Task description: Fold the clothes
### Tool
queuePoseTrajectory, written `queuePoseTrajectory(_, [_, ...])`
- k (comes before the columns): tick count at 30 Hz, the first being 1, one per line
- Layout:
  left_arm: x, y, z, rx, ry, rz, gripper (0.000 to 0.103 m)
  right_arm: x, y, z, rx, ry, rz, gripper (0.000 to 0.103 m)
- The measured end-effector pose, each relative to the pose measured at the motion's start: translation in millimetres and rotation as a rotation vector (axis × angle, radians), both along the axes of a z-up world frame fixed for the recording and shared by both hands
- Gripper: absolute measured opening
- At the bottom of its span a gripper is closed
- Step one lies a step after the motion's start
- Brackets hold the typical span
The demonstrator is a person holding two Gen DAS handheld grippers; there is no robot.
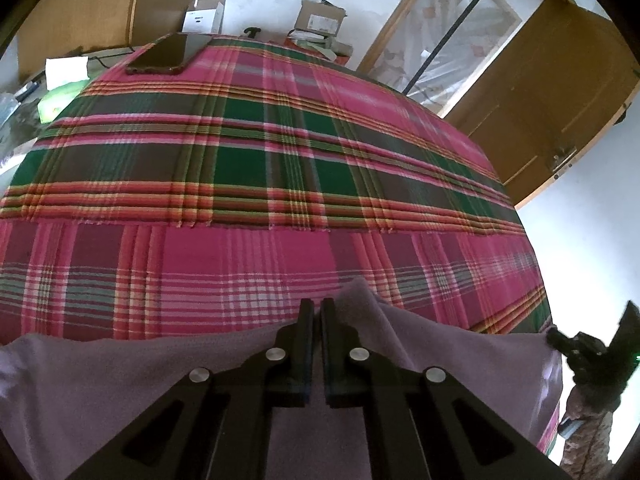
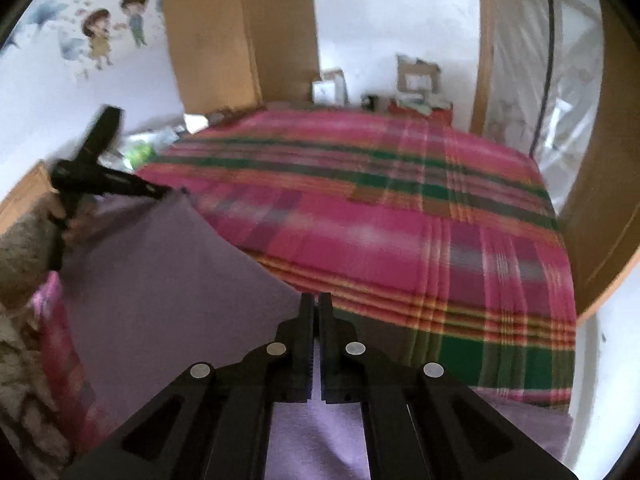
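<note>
Lilac garment [image 1: 120, 372], pinched by both hand-held grippers, no legible writing

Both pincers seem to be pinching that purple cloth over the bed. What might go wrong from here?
The left gripper and right gripper each pinch only a thin edge of the lilac cloth, so a corner may slip out as it is spread. The right wrist view is blurred, suggesting fast motion, which could wrinkle the fold. The phone lying on the plaid bedspread might get covered.
</note>
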State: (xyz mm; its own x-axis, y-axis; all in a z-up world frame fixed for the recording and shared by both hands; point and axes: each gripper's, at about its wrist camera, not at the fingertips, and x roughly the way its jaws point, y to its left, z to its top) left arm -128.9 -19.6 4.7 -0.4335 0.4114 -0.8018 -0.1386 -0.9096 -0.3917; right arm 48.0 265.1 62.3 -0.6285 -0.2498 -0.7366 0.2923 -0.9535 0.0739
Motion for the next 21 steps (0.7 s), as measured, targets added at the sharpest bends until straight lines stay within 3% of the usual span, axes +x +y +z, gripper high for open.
queuePoseTrajectory(8, [-1.6,-3.6,-1.0,0.007,-0.006,0.018,0.003,-11.9,-0.1,-20.5,-0.01,-0.071,-0.028,0.003])
queuePoseTrajectory(12, [0.3,-4.9,0.6,0.009,-0.009,0.019,0.003,-7.1,9.2,-15.5,-0.045,-0.052,-0.09,0.019])
queuePoseTrajectory(21, [24.1,-11.8,16.6,0.005,0.037,0.029,0.003,59.7,73.5,6.1,-0.16,0.066,-0.465,0.025])
